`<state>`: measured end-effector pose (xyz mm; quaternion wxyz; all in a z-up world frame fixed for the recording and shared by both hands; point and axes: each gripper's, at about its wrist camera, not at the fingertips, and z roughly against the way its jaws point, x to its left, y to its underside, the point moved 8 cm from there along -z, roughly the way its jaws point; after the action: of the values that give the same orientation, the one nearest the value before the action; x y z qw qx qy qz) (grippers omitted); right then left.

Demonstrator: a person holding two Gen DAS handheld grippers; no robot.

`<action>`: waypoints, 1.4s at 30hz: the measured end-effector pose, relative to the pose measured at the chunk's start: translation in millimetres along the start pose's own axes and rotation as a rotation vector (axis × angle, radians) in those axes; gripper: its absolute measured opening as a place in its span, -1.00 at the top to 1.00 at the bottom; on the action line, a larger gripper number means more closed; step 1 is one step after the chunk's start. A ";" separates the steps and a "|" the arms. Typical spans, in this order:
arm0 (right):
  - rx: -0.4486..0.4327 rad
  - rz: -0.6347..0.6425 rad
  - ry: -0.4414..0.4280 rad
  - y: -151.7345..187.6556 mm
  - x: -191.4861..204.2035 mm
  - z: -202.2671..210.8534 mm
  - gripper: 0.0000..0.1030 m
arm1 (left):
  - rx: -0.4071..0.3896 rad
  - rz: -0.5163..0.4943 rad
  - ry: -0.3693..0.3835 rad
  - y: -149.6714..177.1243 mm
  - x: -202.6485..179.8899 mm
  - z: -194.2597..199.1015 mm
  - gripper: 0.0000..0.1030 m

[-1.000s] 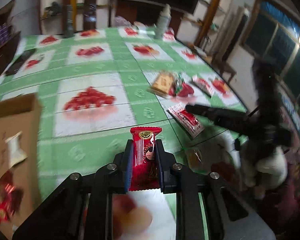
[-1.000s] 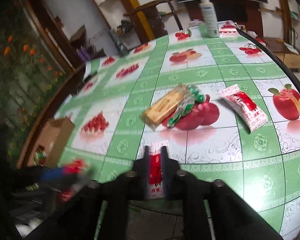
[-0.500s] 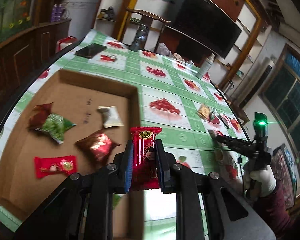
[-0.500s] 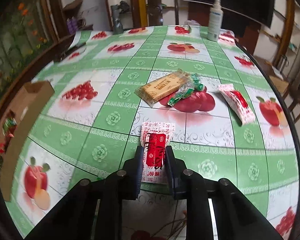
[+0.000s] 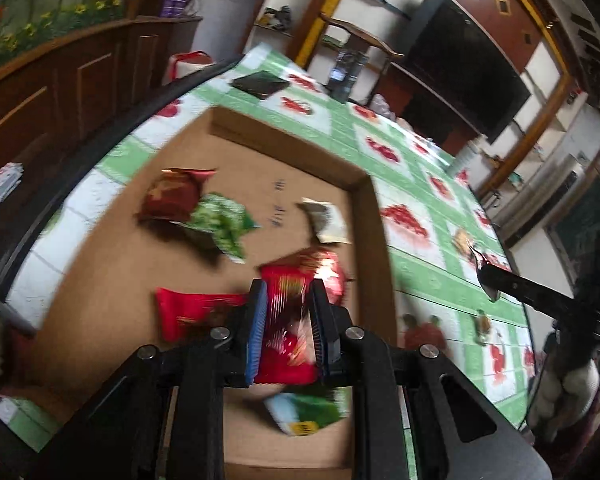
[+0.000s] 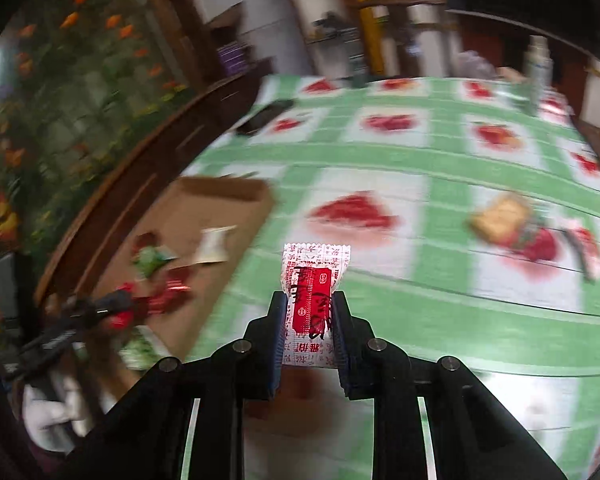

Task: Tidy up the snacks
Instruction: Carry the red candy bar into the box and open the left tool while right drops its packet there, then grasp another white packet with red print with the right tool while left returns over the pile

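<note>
My left gripper [image 5: 287,292] is shut on a red snack packet [image 5: 286,336] and holds it over the open cardboard box [image 5: 360,184], which holds several snack packets. My right gripper [image 6: 310,300] is shut on a white and red snack packet [image 6: 311,296] and holds it above the green fruit-print tablecloth [image 6: 420,320]. The box [image 6: 228,194] lies to its left. A tan biscuit pack [image 6: 500,214] and a red and white packet [image 6: 584,248] lie on the table at the right.
A white spray bottle [image 6: 538,68] stands at the table's far side. A dark phone [image 5: 260,84] lies beyond the box. A wooden cabinet [image 5: 80,80] runs along the left table edge. Chairs and shelves stand behind the table.
My left gripper has carried the red packet from above the tablecloth to over the box. My right gripper has lifted the white and red packet off the table and swung left toward the box.
</note>
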<state>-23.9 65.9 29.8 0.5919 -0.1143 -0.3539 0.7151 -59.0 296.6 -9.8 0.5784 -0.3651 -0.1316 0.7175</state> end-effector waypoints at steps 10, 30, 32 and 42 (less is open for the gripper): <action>0.105 0.126 -0.067 -10.4 107.9 -76.9 0.56 | -0.029 0.018 0.056 3.2 6.9 19.6 0.35; -0.130 -0.104 0.142 -12.0 -48.1 42.2 0.04 | -0.094 0.031 0.435 -6.0 -65.6 61.5 -0.65; -0.115 -0.181 0.190 1.0 -89.5 49.8 0.02 | -0.062 0.026 0.449 -0.8 -77.2 54.9 -0.65; -0.188 -0.380 0.352 -10.9 -226.7 55.9 0.00 | 0.026 -0.072 0.365 21.6 -116.6 42.2 -0.65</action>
<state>13.8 -164.5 19.3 0.7546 -0.2226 -0.3255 0.5245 -95.8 192.0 49.8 0.6228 -0.4769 -0.0283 0.6196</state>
